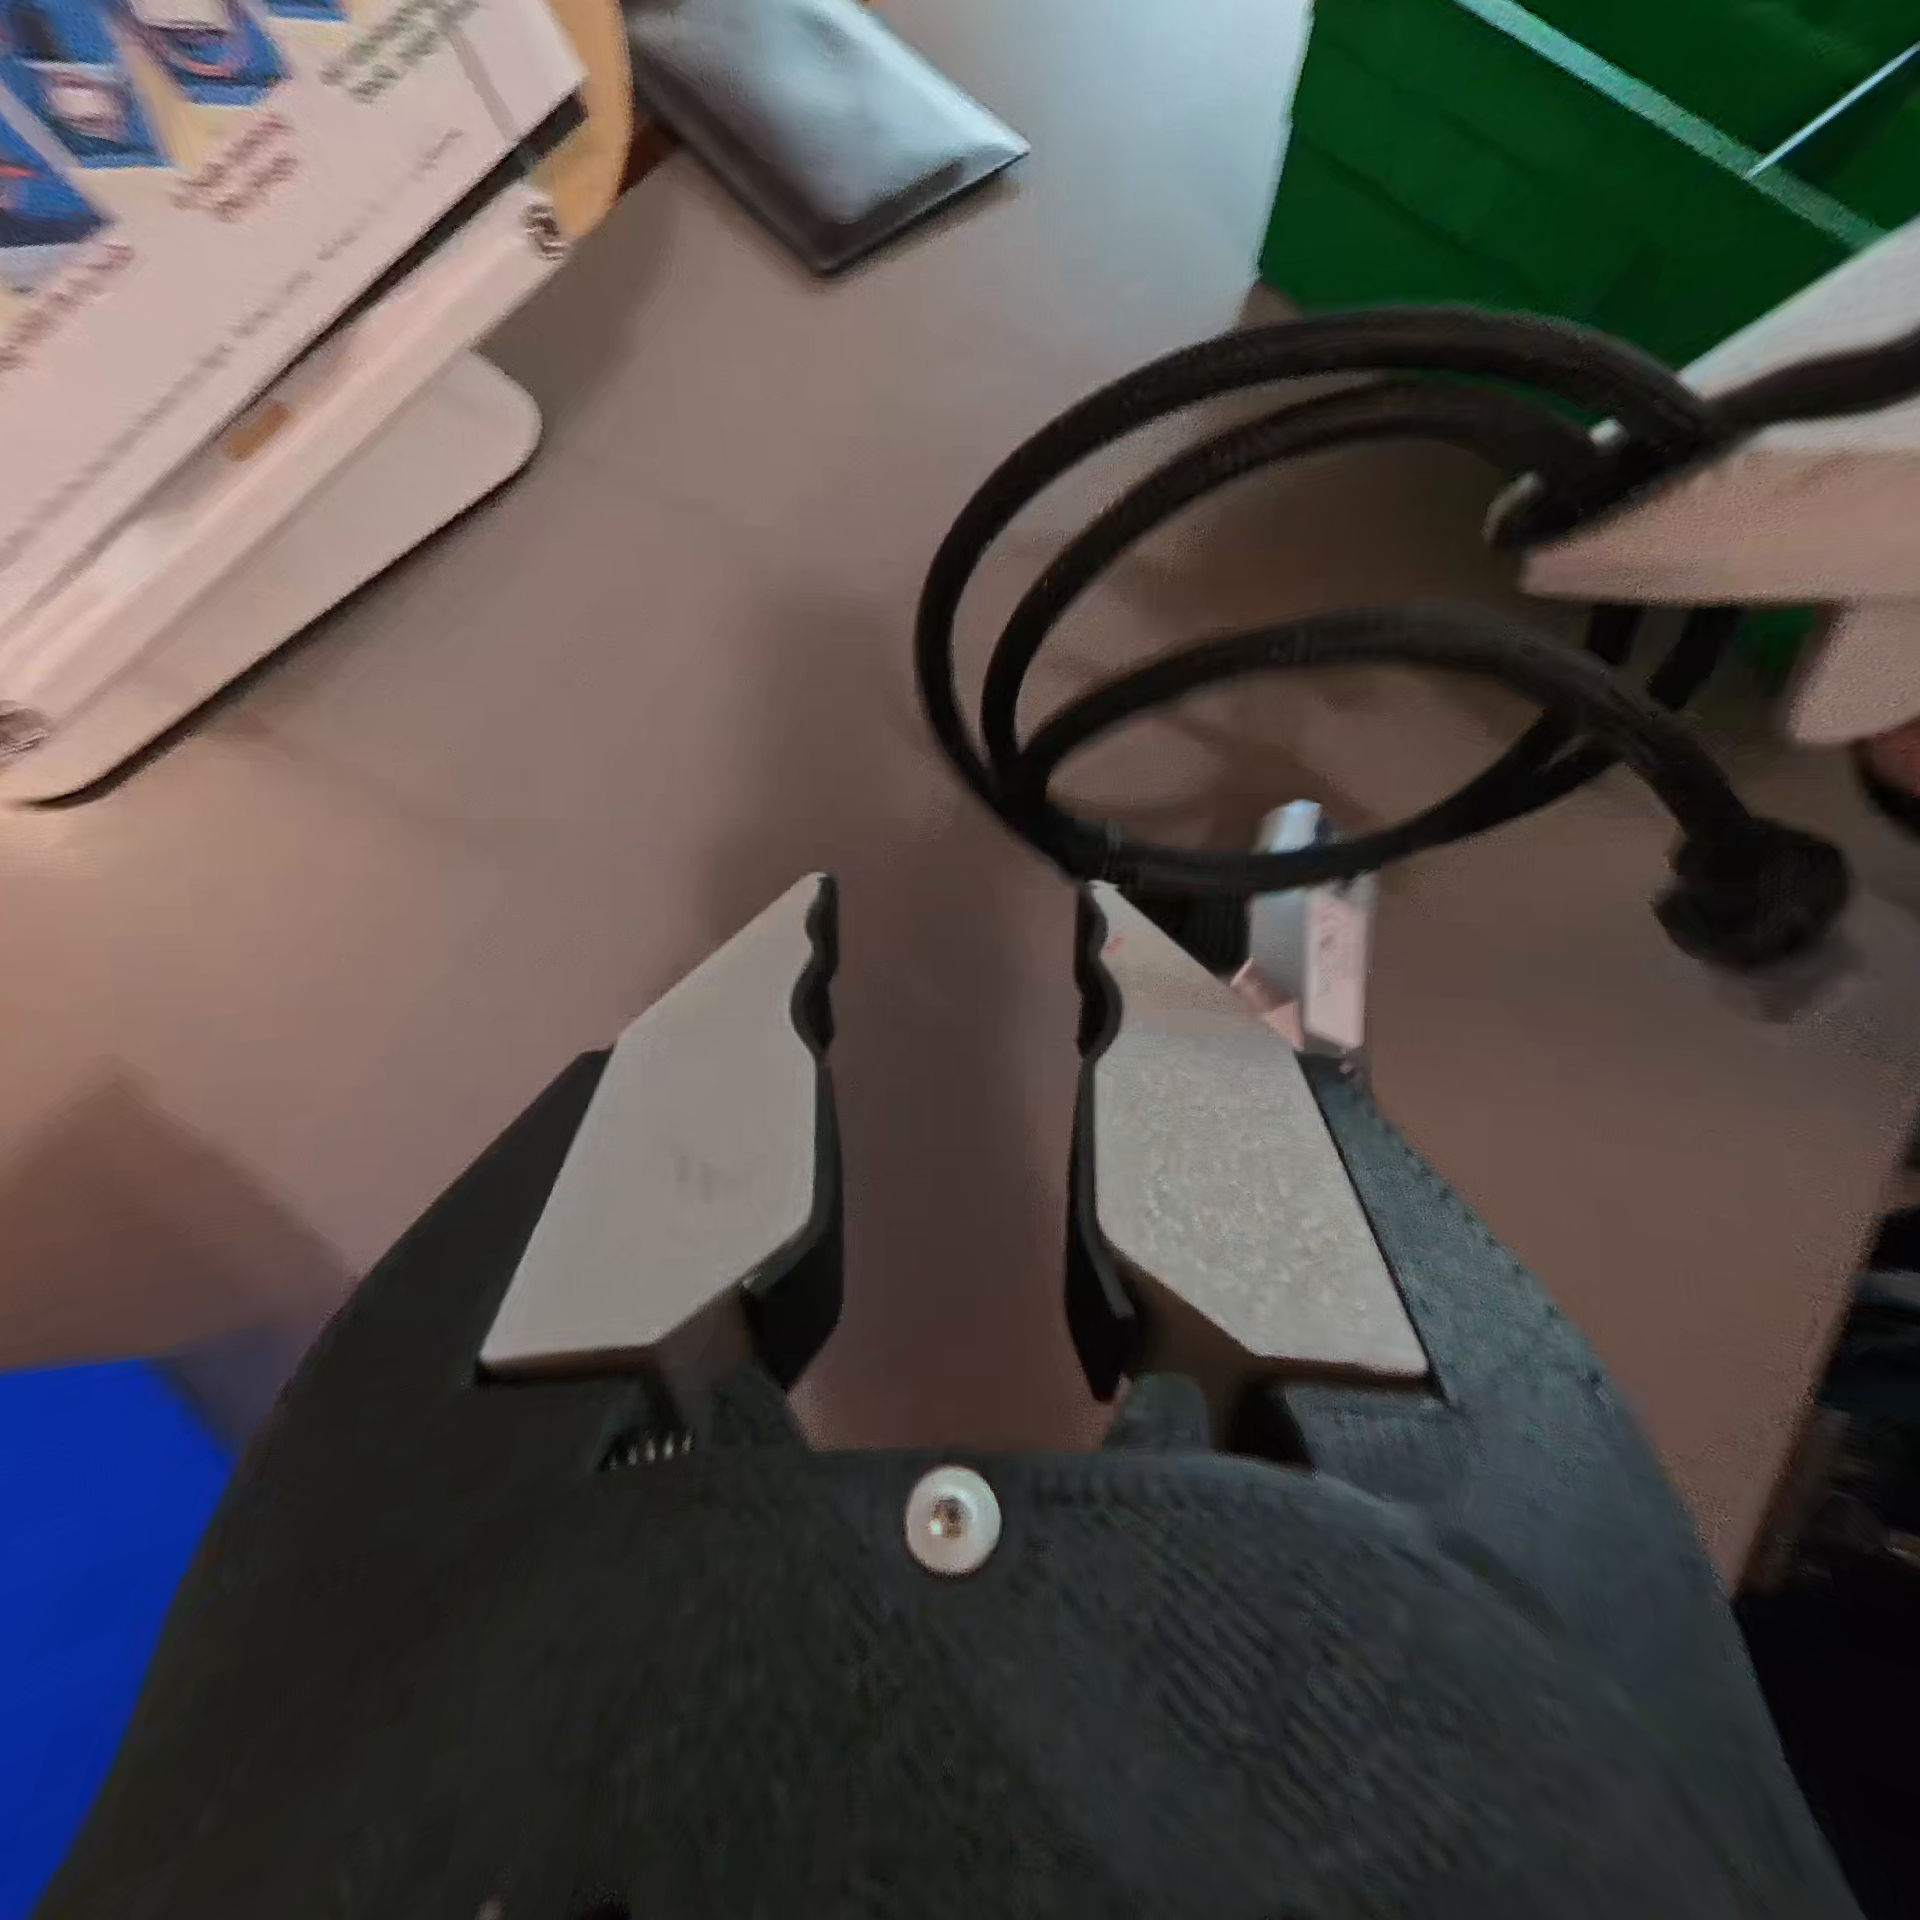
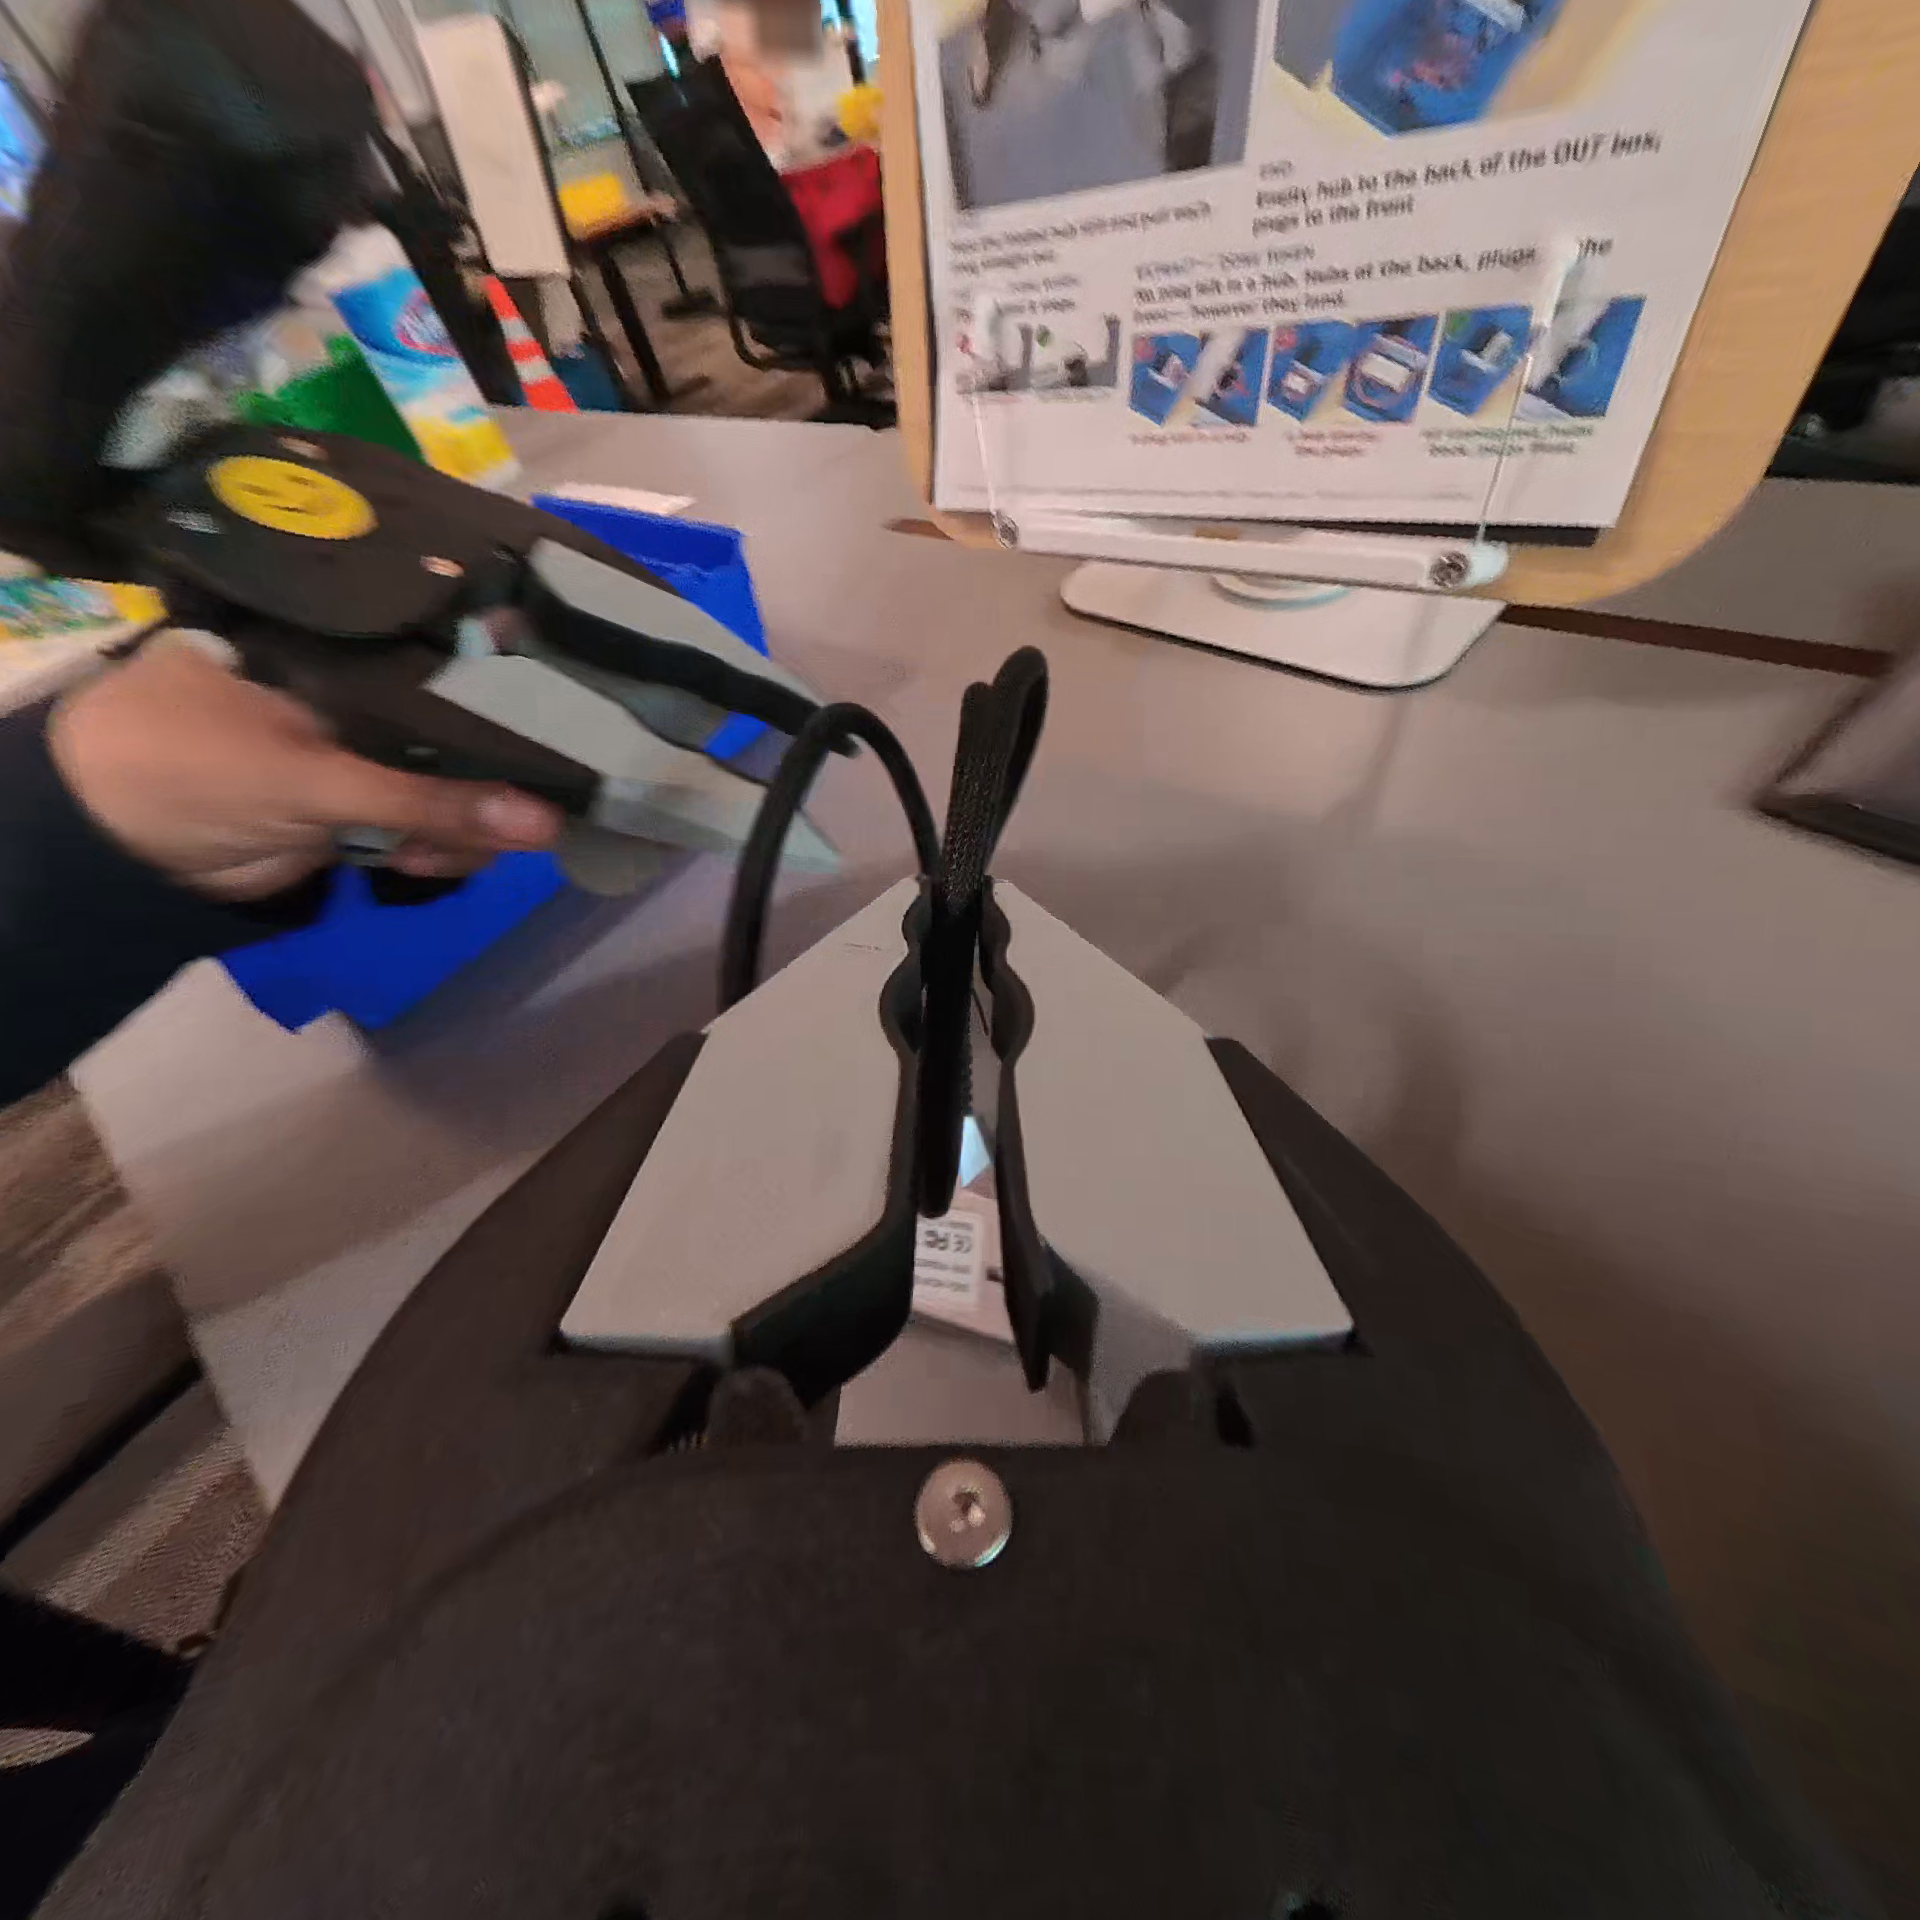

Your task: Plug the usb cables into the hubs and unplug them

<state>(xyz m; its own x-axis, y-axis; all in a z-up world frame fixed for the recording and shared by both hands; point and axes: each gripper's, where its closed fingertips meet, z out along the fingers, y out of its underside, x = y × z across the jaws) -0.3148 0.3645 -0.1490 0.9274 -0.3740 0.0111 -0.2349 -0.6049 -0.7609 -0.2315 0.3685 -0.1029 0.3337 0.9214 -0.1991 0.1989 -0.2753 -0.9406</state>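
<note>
My right gripper [image 2: 956, 883] is shut on a coiled black braided cable [image 2: 982, 790], whose loops stick up past the fingertips. A silver device with a white label [image 2: 951, 1278] hangs under the cable between the fingers. In the left wrist view the same cable [image 1: 997, 582] hangs in loops from the right gripper's fingers [image 1: 1714, 499], with a black plug [image 1: 1756, 904] at one end and the silver device [image 1: 1299, 904] behind it. My left gripper [image 1: 956, 894] is open with nothing between its pads, and the cable sits just past its right tip. It also shows, held by a hand, in the right wrist view [image 2: 821, 790].
A grey table [image 1: 623, 727] lies below. A sign on a white stand [image 2: 1278, 312] is at the back. There is a blue bin [image 2: 416, 935] to the left, a green bin [image 1: 1507, 156] at the far right, and a dark flat pouch [image 1: 831, 135] beside the sign. The dark flat pouch [image 1: 831, 135] is about 40 centimetres from both grippers' fingertips.
</note>
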